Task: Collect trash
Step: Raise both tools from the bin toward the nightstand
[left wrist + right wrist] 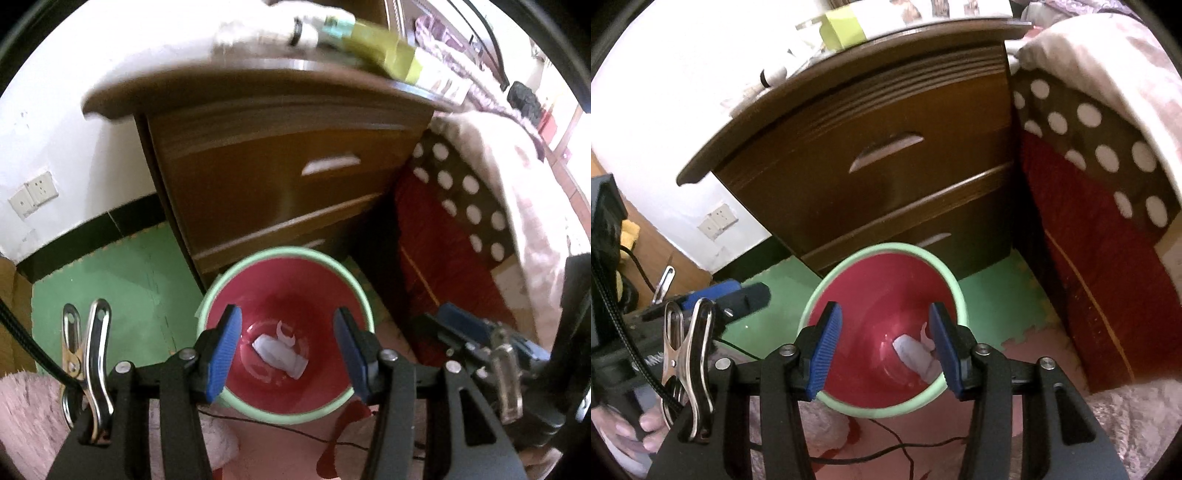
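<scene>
- Here, both grippers hang above the bin [286, 332], a red pail with a pale green rim on the floor just in front of the nightstand [280, 166].
- The left gripper [288, 354] has its jaws parted with nothing between the blue pads; the right gripper [884, 354] is the same, released and empty.
- The trash [279, 350], some crumpled white paper with a small torn scrap beside it, lies at the bottom of the bin; the right view shows it too [916, 354], partly behind the right pad.
- Judged from this, one drop is done and the step in hand is the move on to the next piece.
- The nightstand top holds clutter: a yellow-green box [384, 51] and a white tube-like thing [306, 29] near the edge. These may be next, though I cannot tell which of them counts as trash.
- The next move calls for lifting a gripper up to that top, squaring the open jaws on one item, and closing without knocking others off the edge.
- Hard to make out: the top is motion-blurred and cut off by the frame edge, so labels and shapes are unclear.
- The bed [1108, 129] at the right hides the floor behind it, and a thin black cable [905, 446] trails near the bin.
</scene>
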Demonstrator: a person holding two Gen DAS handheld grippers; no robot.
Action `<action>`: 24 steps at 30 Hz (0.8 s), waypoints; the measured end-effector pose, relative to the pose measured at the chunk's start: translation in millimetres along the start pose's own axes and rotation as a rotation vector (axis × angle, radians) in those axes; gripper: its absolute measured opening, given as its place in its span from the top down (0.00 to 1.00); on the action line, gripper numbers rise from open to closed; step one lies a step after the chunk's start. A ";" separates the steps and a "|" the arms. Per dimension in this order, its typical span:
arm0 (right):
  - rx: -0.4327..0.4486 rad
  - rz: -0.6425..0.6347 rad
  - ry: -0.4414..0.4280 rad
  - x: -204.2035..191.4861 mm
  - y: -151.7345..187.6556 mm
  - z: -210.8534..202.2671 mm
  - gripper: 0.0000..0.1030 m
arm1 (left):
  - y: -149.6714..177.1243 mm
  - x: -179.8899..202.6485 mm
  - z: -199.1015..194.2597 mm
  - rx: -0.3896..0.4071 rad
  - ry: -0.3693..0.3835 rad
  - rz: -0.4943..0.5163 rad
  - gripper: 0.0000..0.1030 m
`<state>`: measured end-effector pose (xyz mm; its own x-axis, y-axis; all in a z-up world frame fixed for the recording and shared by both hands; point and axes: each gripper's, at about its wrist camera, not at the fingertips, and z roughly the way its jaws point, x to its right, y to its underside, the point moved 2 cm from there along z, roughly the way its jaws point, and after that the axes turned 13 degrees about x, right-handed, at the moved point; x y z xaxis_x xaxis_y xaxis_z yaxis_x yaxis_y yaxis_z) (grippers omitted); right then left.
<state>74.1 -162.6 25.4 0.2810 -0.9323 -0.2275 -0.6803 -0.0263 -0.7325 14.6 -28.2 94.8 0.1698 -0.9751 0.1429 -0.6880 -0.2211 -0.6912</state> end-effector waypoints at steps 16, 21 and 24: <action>0.086 -0.037 0.007 -6.8 -43.5 -29.3 0.51 | -64.6 12.1 -30.7 0.103 0.025 0.044 0.47; 0.111 -0.051 0.013 -3.9 -55.8 -34.5 0.51 | -84.9 14.2 -35.5 0.123 0.039 0.040 0.47; 0.122 -0.043 0.011 -0.3 -58.3 -36.2 0.51 | -101.2 12.3 -35.3 0.131 0.051 0.015 0.46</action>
<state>89.2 -173.9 91.4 0.3009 -0.9350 -0.1875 -0.5800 -0.0233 -0.8143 61.4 -18.4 191.5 0.1219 -0.9787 0.1650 -0.5918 -0.2051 -0.7795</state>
